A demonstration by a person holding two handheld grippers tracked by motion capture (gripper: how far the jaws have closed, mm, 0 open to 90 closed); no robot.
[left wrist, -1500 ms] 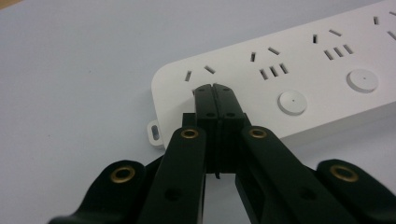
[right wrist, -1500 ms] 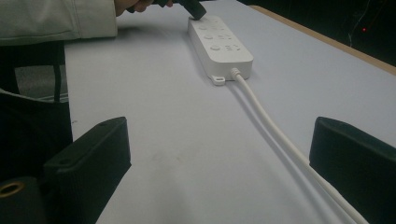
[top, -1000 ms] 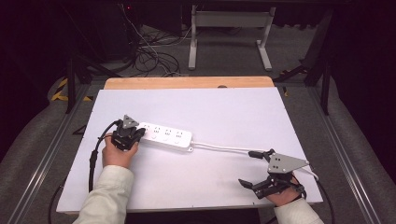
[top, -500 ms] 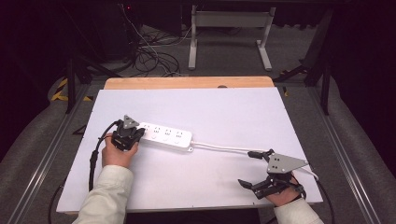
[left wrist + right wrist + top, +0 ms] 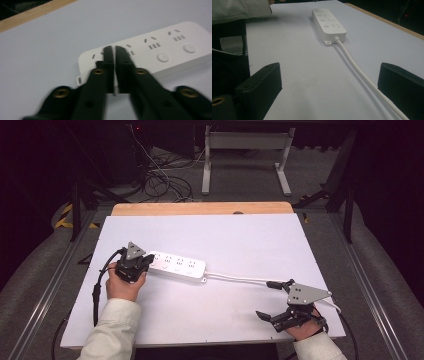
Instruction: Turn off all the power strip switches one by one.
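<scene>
1. Your left claw (image 5: 146, 261) has its jaws drawn together with only a slit between them, holding nothing. Its tips sit at the strip's (image 5: 177, 266) free end, on or just over the top face; I cannot tell whether they touch.
2. Your right claw (image 5: 270, 300) is spread wide and empty, down by the near right corner of the tabletop (image 5: 240, 235), well apart from the strip. The cord (image 5: 235, 278) runs from the strip's other end toward it and passes between its jaws in the right gripper view.
3. Risk: if you push down or sideways with the closed left claw, the strip can skid or pivot on the smooth tabletop, since nothing pins it.
4. Risk: the tips are close to a socket slot; a slip could jam a jaw in it.
5. Risk: if you close the right claw on the cord and pull, you drag the strip out from under the left claw.
6. The strip lies flat left of centre on the white tabletop, with a wooden edge (image 5: 200, 208) beyond it.
7. Behind that edge the room is dark: loose cables (image 5: 165, 180) on the floor and a white frame's legs (image 5: 245, 160).
</scene>
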